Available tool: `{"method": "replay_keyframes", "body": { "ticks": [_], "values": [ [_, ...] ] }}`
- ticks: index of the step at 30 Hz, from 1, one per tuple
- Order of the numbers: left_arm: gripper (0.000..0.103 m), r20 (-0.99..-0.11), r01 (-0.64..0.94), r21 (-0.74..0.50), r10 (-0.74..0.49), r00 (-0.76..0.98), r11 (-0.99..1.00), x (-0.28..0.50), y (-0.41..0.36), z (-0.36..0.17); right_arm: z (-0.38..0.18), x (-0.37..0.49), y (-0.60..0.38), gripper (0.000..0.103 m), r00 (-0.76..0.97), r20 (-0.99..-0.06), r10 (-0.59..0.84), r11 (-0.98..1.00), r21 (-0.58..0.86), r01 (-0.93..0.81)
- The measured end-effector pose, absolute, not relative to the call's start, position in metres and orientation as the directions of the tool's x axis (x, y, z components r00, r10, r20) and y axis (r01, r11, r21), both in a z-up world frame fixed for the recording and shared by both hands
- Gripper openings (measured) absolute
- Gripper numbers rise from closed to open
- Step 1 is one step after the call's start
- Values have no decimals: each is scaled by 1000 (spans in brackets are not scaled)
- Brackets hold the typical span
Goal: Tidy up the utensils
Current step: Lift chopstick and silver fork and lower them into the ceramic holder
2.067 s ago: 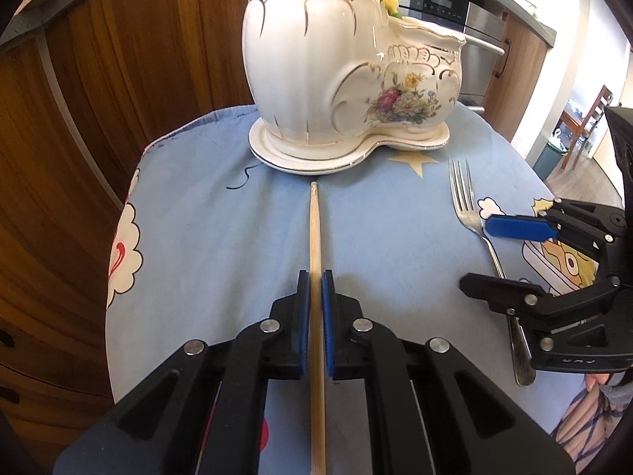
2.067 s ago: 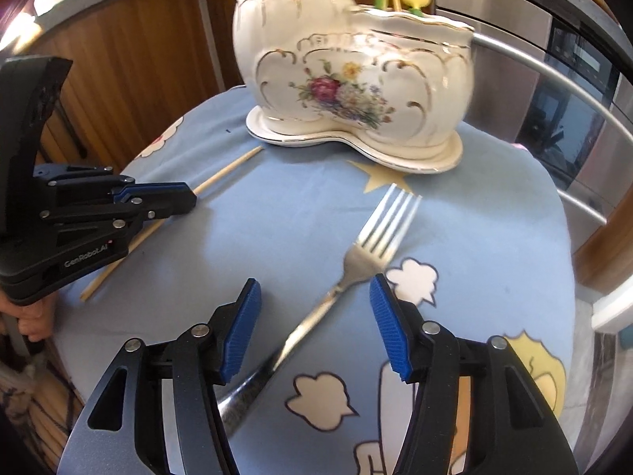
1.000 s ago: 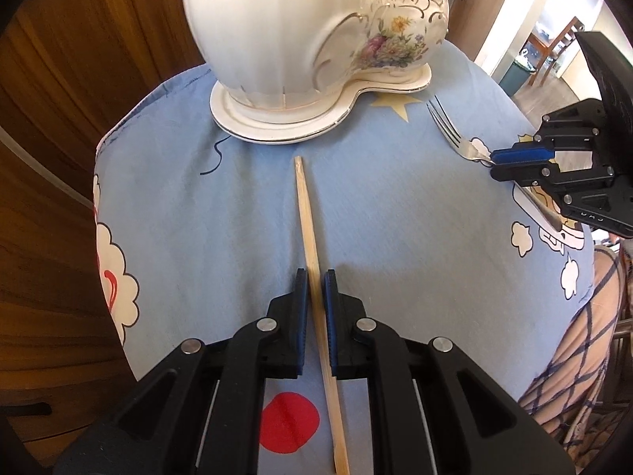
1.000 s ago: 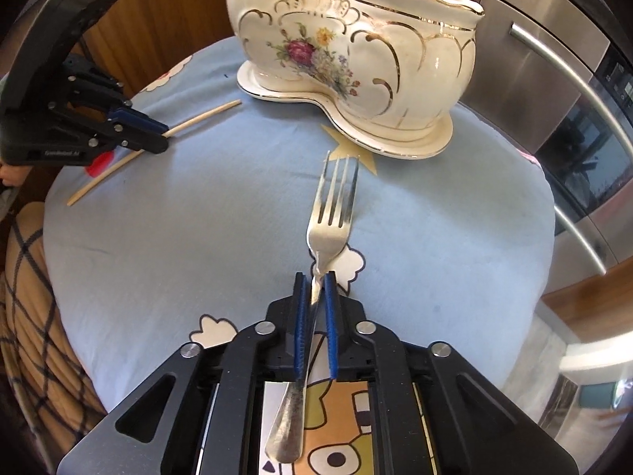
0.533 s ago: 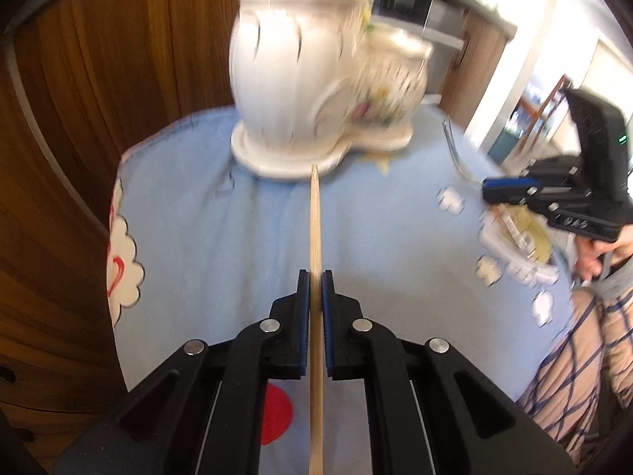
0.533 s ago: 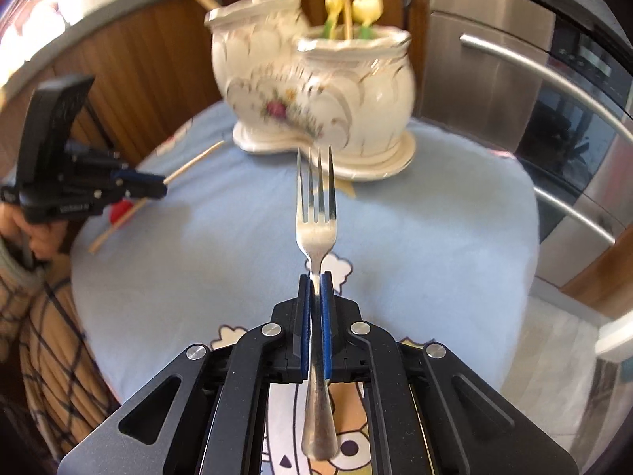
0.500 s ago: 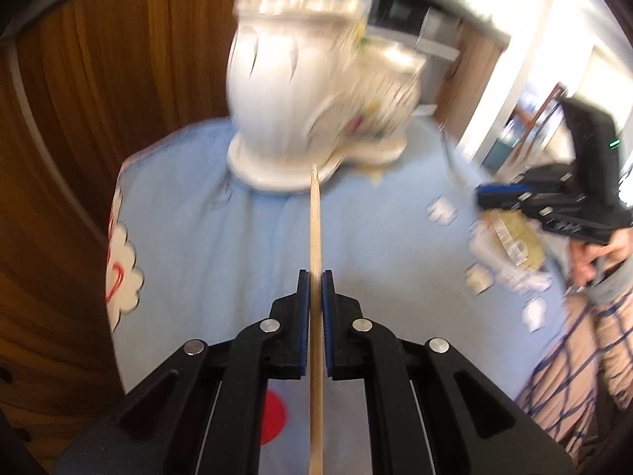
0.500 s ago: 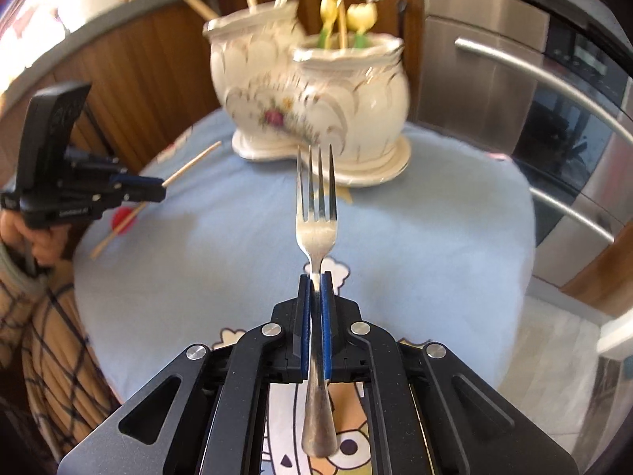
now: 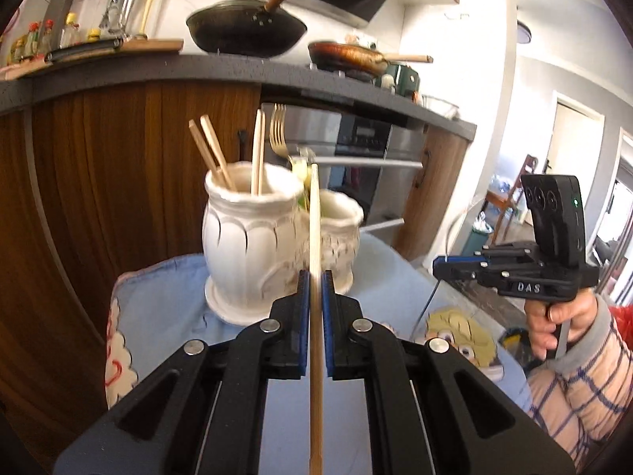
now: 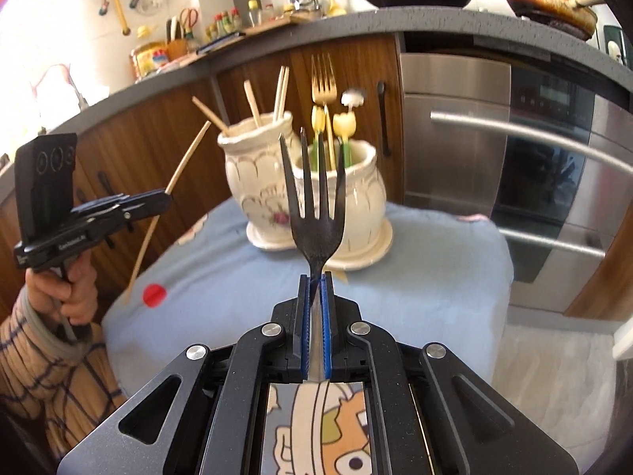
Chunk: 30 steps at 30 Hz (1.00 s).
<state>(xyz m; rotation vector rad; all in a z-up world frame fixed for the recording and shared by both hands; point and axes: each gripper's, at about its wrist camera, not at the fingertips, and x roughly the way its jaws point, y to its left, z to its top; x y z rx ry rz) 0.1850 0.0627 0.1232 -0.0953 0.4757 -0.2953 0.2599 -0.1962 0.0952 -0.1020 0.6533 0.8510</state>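
While both are raised off the desk [image 10: 415, 277], the left tool [image 9: 315, 289] is clamped tight on a wooden chopstick [image 9: 314, 217] and the right tool [image 10: 315, 289] is clamped just as tight on the neck of a steel fork [image 10: 314, 206], tines pointing to 12 o'clock. Beyond each tip stands the white ceramic holder [image 10: 316, 194] on its saucer, near the far edge of the blue cartoon cloth [image 9: 178, 297]. Its taller pot, at 11 o'clock in the left wrist view, already carries chopsticks [image 9: 221, 154]; the lower pot, at 12 o'clock in the right wrist view, carries a gold fork [image 10: 323, 83] and flower-handled pieces.

Judging from this, each utensil must now be tipped end-down into its matching pot. Risks: the chopstick is gripped near mid-length, so it may pivot between the pads and miss the mouth; the fork's tines could snag the utensils already standing there; a hard knock on the rim might tip the holder; and both tools converging could collide.
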Motion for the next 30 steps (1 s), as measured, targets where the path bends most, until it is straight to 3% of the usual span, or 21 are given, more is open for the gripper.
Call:
{"method": "replay_keyframes", "body": {
  "ticks": [20,30],
  "values": [
    [6,-188,193,-208,-233,954,959,221,69,181,177,286,-174,6,534,-383,753,616,127,-777],
    [6,-45,137,-209,-149,988,968,243,72,200,195,301,-159,6,540,-339,771,603,112,-790]
  ]
}}
